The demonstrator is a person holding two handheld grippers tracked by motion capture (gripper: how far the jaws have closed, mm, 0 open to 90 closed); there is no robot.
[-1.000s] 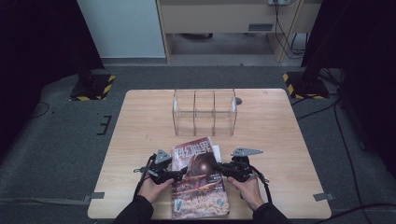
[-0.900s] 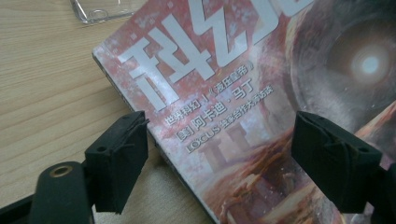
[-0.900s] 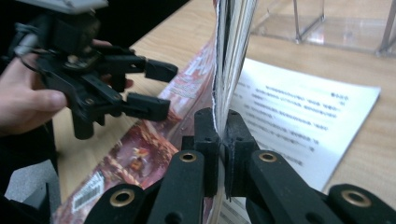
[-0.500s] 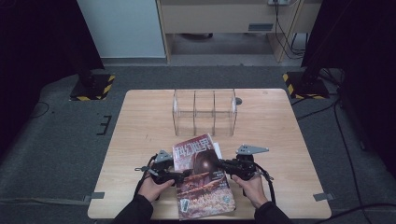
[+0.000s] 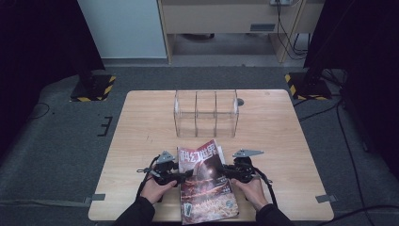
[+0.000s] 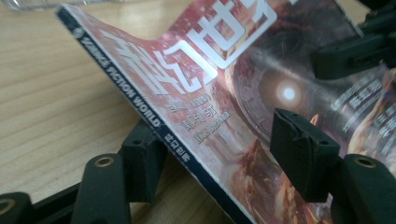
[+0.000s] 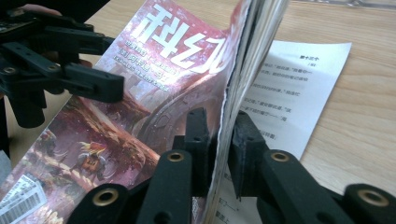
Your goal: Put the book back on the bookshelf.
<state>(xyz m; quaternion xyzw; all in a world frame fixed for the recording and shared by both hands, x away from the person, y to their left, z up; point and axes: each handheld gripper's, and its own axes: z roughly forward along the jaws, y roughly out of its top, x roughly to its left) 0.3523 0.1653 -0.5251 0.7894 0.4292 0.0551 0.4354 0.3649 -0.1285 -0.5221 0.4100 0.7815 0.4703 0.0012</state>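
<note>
One magazine (image 5: 206, 181) with a red science-fiction cover lies at the near middle of the wooden table (image 5: 141, 127), its near end reaching the table's front edge. The left gripper (image 5: 184, 174) sits at the spine side with its jaws spread: in the left gripper view one jaw lies under the lifted spine edge and the other stands above the cover, apart from it. The right gripper (image 5: 225, 170) is pinching the page edge, which the right gripper view shows raised off a white printed sheet (image 7: 299, 93) lying beneath. One clear three-compartment organiser (image 5: 206, 113) stands well apart toward the far side, with bare wood between and on both flanks. A small round grey fitting (image 5: 240, 101) beside the organiser is too small to identify. Two hands grip the tools; the forearms are cut off at the bottom.
</note>
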